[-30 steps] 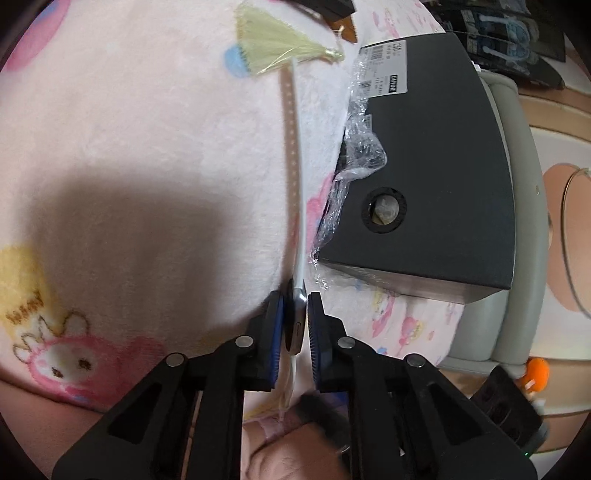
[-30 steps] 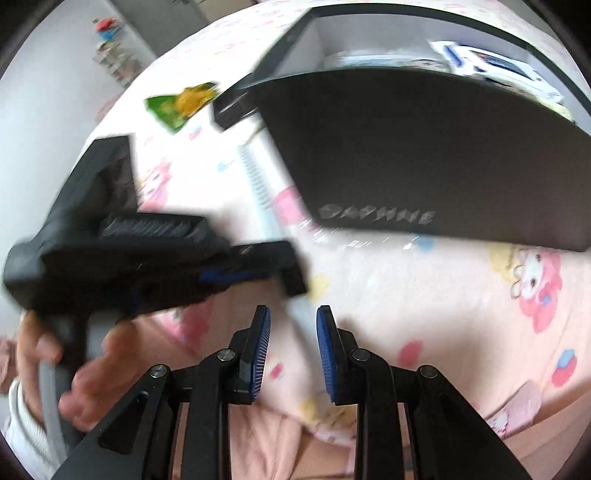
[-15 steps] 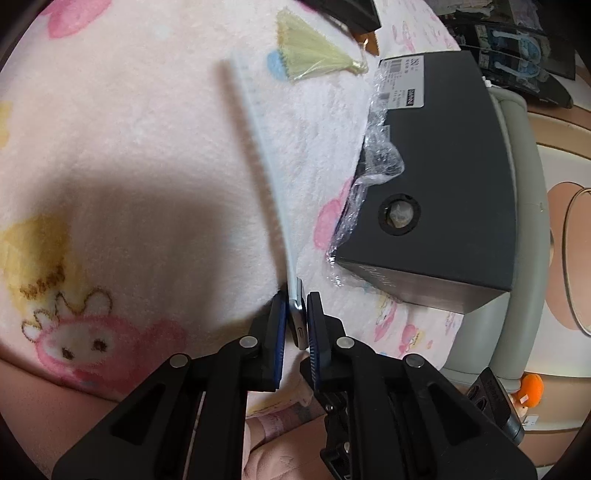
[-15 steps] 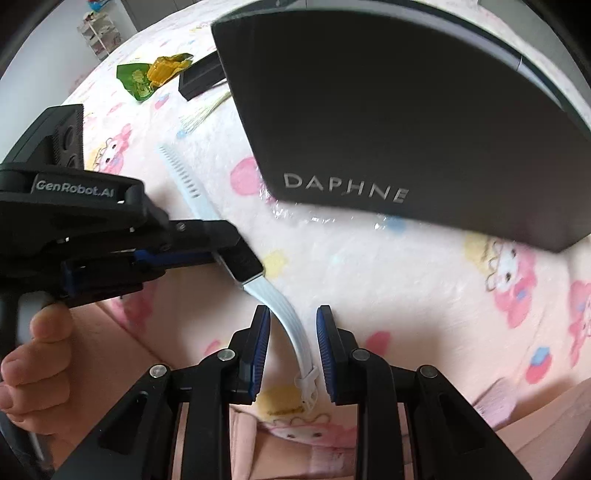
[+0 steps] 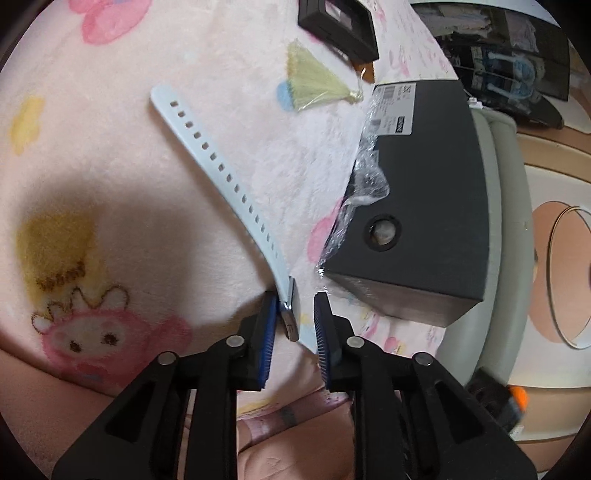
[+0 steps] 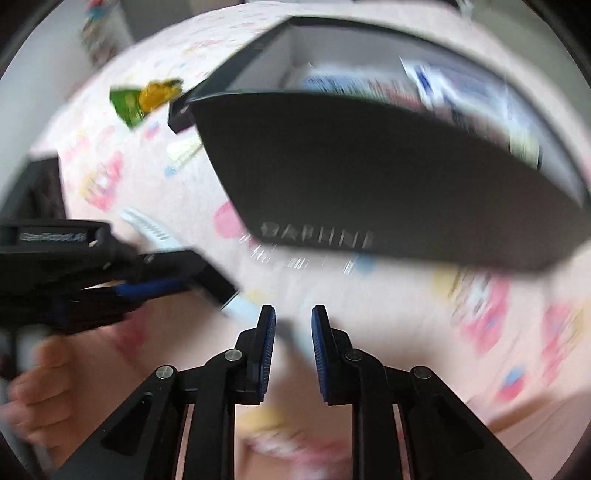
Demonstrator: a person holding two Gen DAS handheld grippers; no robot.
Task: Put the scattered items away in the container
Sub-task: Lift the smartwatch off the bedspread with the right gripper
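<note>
A watch with a long pale blue strap (image 5: 221,173) lies across the pink blanket. Its metal case (image 5: 290,314) sits between the jaws of my left gripper (image 5: 295,306), which are opening; the case leans on the left pad and a gap shows at the right pad. In the blurred right wrist view the left gripper (image 6: 207,280) comes in from the left, and the watch's other strap (image 6: 243,308) runs from it into my right gripper (image 6: 293,317). Its jaws are closing around the strap, with no pad pressing. The black box (image 6: 369,177) stands behind, open-topped, with items inside.
A yellow-green tassel (image 5: 314,83), a small black case (image 5: 340,26) and a green-and-yellow packet (image 6: 147,98) lie on the blanket beyond the watch. Crumpled clear film (image 5: 365,184) clings to the black box (image 5: 424,184). A person's hand (image 6: 37,387) holds the left gripper.
The left jaws have parted from the watch case they were clamping, and the strap's far end has swung left. The right gripper has moved over the watch's near strap, now between its jaws.
</note>
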